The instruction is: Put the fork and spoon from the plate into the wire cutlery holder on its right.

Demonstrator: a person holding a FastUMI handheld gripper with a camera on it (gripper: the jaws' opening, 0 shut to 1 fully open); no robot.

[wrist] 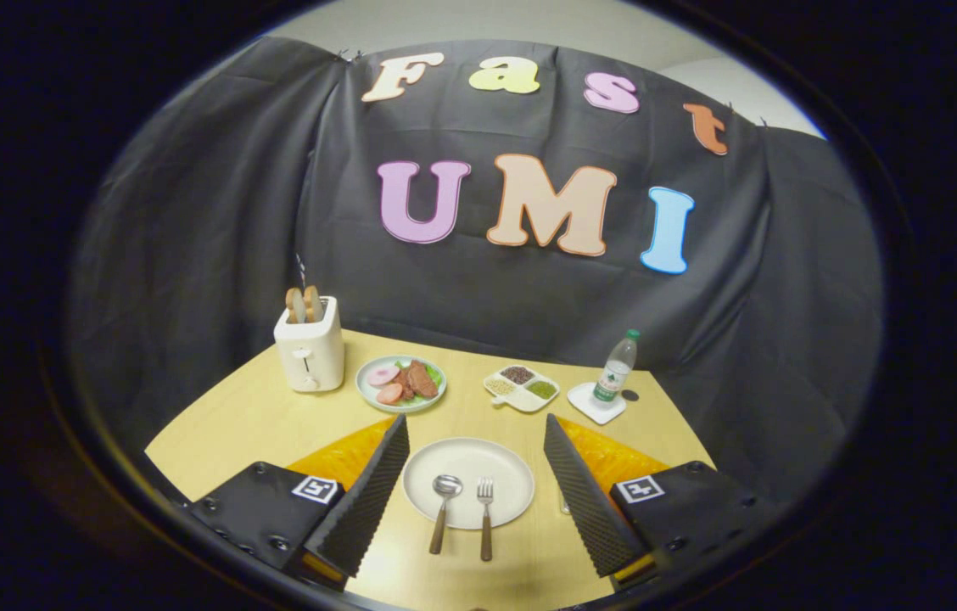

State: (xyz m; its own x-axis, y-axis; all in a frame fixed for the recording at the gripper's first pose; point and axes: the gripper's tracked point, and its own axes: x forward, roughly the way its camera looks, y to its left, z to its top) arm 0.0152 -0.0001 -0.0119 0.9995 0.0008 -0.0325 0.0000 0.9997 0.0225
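A round white plate lies on the wooden table, between my two fingers and low in their gap. On it rest a spoon on the left and a fork on the right. They lie side by side, with their brown handles reaching over the plate's near rim towards me. My gripper is open wide above the table, with a finger on each side of the plate and touching nothing. A thin glint shows beside the right finger; I cannot tell whether it is the wire holder, since that finger hides the spot.
Beyond the plate stand a cream toaster with bread slices, a plate of sliced meat, a divided dish of grains, and a water bottle on a white coaster. The black cloth wall closes the back.
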